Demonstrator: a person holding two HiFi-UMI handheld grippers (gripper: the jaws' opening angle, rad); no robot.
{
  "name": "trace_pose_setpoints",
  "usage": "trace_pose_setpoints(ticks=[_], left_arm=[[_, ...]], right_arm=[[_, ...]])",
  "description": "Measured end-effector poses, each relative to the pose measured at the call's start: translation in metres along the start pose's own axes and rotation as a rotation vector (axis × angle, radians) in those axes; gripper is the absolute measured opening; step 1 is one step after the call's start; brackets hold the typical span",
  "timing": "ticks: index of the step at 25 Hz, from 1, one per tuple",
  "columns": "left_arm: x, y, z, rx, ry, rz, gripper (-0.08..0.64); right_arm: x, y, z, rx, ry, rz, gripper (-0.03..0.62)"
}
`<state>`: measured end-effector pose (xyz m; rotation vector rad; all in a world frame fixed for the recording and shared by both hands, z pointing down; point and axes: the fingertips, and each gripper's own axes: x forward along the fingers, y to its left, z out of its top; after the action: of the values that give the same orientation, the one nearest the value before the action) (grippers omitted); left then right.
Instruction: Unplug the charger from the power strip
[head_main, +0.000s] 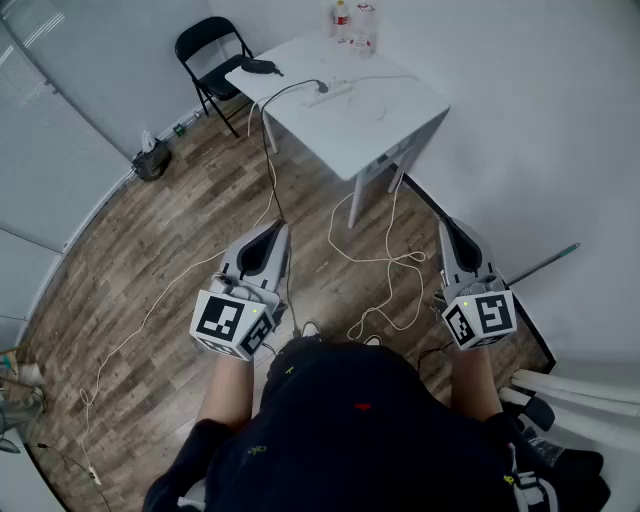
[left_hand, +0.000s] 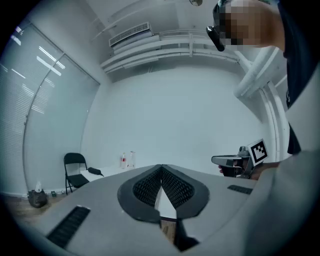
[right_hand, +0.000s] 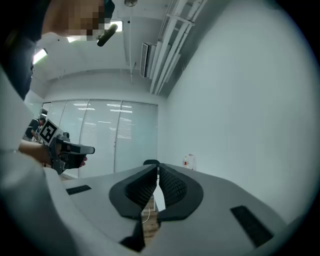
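Now, room: wood floor (head_main: 170, 240), black folding chair (head_main: 213, 50) by the wall.
Surface: white table (head_main: 380, 125), far ahead; charger (head_main: 320, 87) at the power strip (head_main: 337, 92) end.
Hands: left gripper (head_main: 275, 232) and right gripper (head_main: 448, 228) level, jaws clenched, empty.

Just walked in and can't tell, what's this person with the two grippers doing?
A person stands back from the table, holding the left gripper and right gripper level, both shut and empty. The charger is plugged into the power strip on the table. Neither gripper is near it, so the unplugging has not begun.
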<state>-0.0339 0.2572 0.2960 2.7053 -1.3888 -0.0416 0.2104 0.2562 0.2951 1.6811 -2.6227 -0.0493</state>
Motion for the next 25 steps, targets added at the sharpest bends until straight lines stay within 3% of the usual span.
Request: trace_pose_setpoints(ticks=[16,25], left_arm=[[-0.001,0.025,-0.006,-0.010,0.018,-0.008,0.020],[-0.018,0.074,-0.010,0.033,0.029,-0.044,0.020]], right_arm=[[0.031,0.026,-0.011,0.025,0.019,0.054,0.031],[0.075,0.086,-0.024,0.028,0.049,0.056,0.031]])
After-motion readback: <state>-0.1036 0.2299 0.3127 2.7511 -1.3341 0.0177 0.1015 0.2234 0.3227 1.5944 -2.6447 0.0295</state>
